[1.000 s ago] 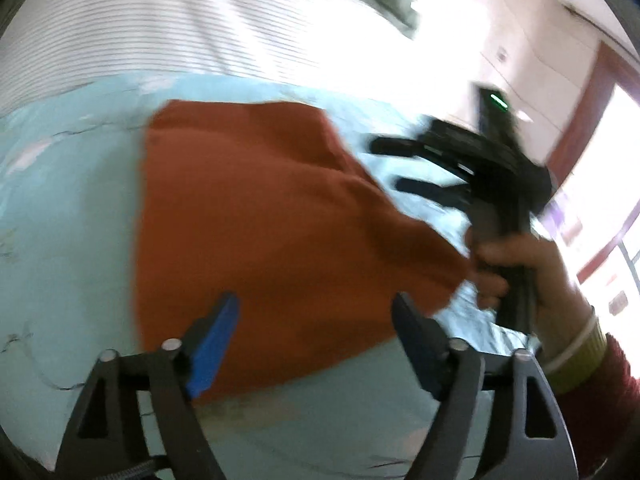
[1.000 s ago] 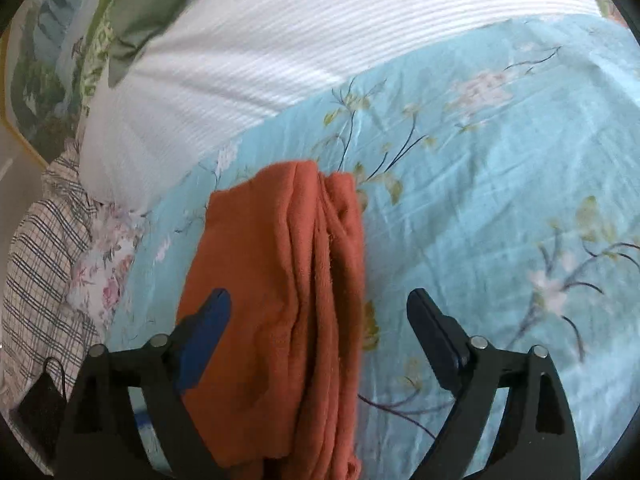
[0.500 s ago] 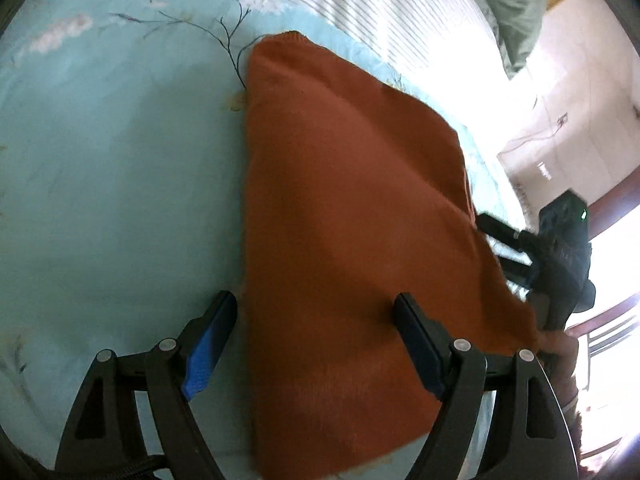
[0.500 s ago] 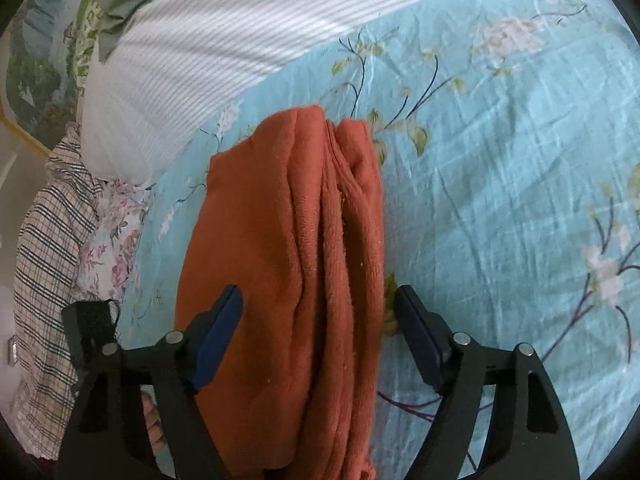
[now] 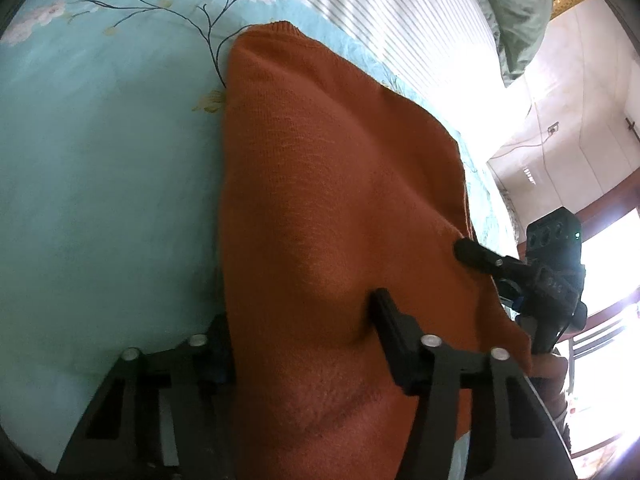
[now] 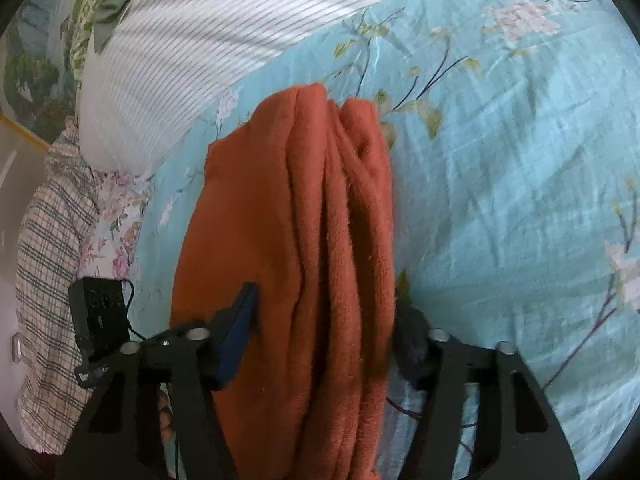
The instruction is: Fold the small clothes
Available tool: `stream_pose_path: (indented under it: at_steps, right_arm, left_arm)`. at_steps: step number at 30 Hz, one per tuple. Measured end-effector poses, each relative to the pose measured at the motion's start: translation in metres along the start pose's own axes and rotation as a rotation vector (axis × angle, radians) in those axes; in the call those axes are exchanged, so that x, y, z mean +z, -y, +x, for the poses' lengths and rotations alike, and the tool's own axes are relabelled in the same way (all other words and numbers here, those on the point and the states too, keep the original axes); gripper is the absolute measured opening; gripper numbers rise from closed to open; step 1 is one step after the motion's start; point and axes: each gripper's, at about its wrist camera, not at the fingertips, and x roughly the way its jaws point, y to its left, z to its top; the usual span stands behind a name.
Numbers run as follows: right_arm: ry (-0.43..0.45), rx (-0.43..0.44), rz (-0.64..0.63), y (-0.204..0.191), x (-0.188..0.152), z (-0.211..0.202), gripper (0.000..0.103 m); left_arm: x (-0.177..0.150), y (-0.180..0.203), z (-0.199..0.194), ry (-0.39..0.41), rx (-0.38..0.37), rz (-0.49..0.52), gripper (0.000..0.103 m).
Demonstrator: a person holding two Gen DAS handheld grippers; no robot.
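Observation:
A folded rust-orange knit garment [image 5: 340, 208] lies on the light blue floral bedsheet [image 5: 100, 160]. My left gripper [image 5: 300, 328] has closed its fingers on the near edge of the stack, one finger under the left side and one pressed into the top. In the right wrist view the same garment [image 6: 304, 220] shows its stacked folded edges. My right gripper [image 6: 326, 328] has closed on that edge too, its fingers squeezing the layers from both sides. The right gripper also shows in the left wrist view [image 5: 480, 260] at the garment's far right edge.
A white striped pillow [image 6: 208, 40] lies beyond the garment, with a green cushion [image 5: 516, 12] behind it. A plaid cloth [image 6: 44, 264] hangs at the bed's left side in the right wrist view. A bright window [image 5: 612, 308] is at the right.
Both grippers moved forward onto the folded garment and closed from wide open onto its opposite edges. The garment now bulges between the fingers.

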Motion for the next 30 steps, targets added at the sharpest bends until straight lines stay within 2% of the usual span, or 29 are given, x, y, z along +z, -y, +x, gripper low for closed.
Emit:
stream_pose_path:
  at_steps: [1, 3, 5, 11, 17, 24, 27, 30]
  right_arm:
    - [-0.010, 0.005, -0.006, -0.001, -0.001, 0.003, 0.041]
    - [-0.017, 0.030, -0.004, -0.005, -0.004, 0.005, 0.035]
    - [-0.004, 0.023, -0.012, -0.012, -0.008, 0.002, 0.032]
    - [0.021, 0.105, -0.042, -0.050, -0.032, -0.002, 0.028]
    - [-0.015, 0.199, -0.110, -0.110, -0.057, 0.029, 0.027]
    - [-0.064, 0.311, -0.174, -0.175, -0.077, 0.074, 0.027]
    - [-0.090, 0.316, -0.186, -0.188, -0.085, 0.089, 0.027]
    - [-0.118, 0.294, -0.188, -0.188, -0.092, 0.103, 0.027]
  left_arm:
    - [0.000, 0.000, 0.001, 0.001, 0.002, 0.006, 0.045]
    - [-0.002, 0.002, -0.002, 0.011, 0.001, 0.020, 0.030]
    - [-0.006, 0.003, -0.011, 0.025, 0.001, 0.035, 0.027]
    - [-0.029, 0.004, -0.064, 0.092, 0.006, 0.040, 0.025]
    - [-0.062, -0.015, -0.138, 0.159, 0.101, 0.075, 0.025]
    - [-0.091, -0.058, -0.223, 0.241, 0.183, 0.045, 0.025]
    - [-0.103, -0.074, -0.238, 0.248, 0.211, 0.032, 0.025]
    - [-0.110, -0.090, -0.236, 0.236, 0.228, 0.008, 0.025]
